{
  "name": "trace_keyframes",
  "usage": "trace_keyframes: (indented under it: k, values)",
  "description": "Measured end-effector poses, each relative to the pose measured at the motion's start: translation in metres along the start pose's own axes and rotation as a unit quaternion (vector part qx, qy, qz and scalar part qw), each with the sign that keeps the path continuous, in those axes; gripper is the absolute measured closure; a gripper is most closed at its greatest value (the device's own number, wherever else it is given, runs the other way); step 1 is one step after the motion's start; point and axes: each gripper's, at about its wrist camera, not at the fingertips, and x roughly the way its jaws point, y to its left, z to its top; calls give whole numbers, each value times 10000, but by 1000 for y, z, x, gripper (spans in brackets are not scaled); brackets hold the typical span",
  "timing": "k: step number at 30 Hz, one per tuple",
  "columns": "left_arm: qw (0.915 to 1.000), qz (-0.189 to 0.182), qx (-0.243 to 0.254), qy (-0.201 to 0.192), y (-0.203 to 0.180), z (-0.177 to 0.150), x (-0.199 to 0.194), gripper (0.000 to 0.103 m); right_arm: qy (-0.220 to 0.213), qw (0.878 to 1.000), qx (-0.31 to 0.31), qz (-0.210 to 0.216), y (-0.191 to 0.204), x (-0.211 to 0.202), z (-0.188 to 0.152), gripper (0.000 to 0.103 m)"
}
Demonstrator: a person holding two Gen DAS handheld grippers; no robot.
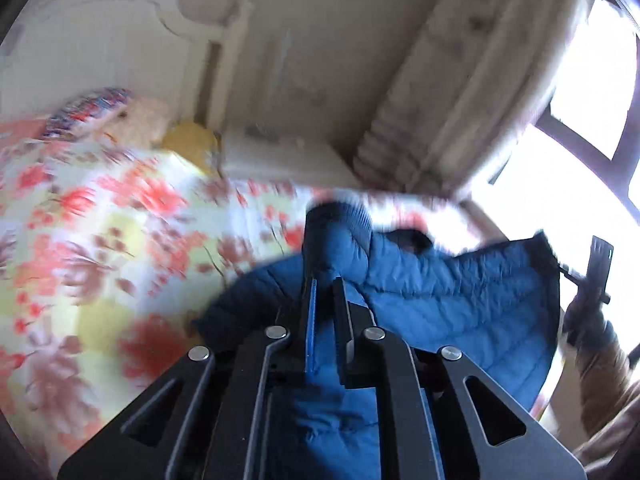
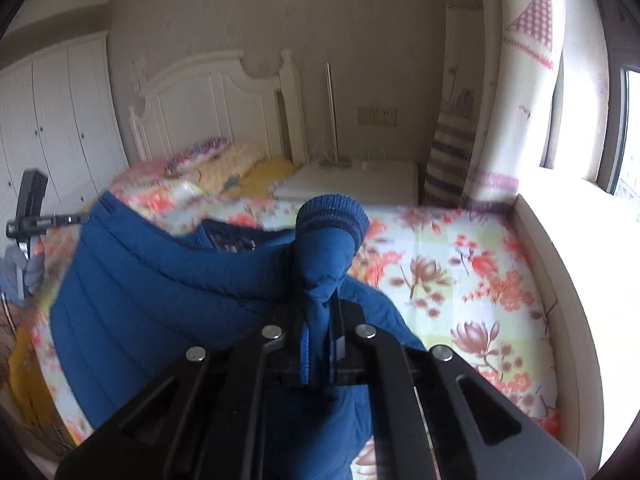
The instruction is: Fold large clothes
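Note:
A blue quilted jacket hangs stretched between my two grippers above the floral bed. My left gripper is shut on one sleeve, whose ribbed cuff sticks out past the fingertips. My right gripper is shut on the other sleeve, with its ribbed cuff standing up beyond the jaws. The jacket body sags to the left in the right wrist view. The right gripper also shows at the right edge of the left wrist view, and the left one at the left edge of the right wrist view.
The bed with a floral quilt lies below. Pillows and a white headboard are at the far end, a white nightstand beside it, a wardrobe on the left, and a window ledge on the right.

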Motion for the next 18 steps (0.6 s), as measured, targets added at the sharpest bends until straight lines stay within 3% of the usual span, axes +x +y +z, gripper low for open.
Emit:
trace_keyframes:
  k: [3,4,5,6,7,9,11,13,15,16,17,18]
  values:
    - [9970,-365,-608,-294,19,32,-20,95,-46,9985,386,383,-9,3,35,97]
    - [9953,-600,-741,-145,25,44,-12,95,38,9982,418,423,-10,14,47,97]
    - [9949,-636,-779,-64,29,50,-5,95,132,9983,422,374,-10,25,54,97]
    - [9960,-374,-807,15,33,53,8,95,270,9982,449,281,-11,40,57,97]
    - [9962,-274,-813,120,35,53,18,94,440,9975,514,184,-12,54,54,97]
    - [9932,-270,-699,886,36,36,57,94,623,9962,608,-2,-17,69,39,97]
    - [9898,74,-477,1342,36,16,84,94,691,9949,733,-106,-26,73,18,96]
    - [9869,189,-404,1548,41,1,101,94,790,9905,1123,-27,-43,78,-7,95]
    - [9866,35,-455,1567,49,-3,112,93,863,9884,1252,1,-51,83,-21,93]
    - [9871,-85,-491,1522,49,-3,112,88,900,9883,1232,-11,-52,85,-25,92]
    - [9870,-435,-590,1428,50,0,110,84,945,9885,1183,-50,-50,88,-28,92]
    - [9867,-639,-663,1342,51,1,107,48,959,9887,1153,-73,-48,89,-29,92]
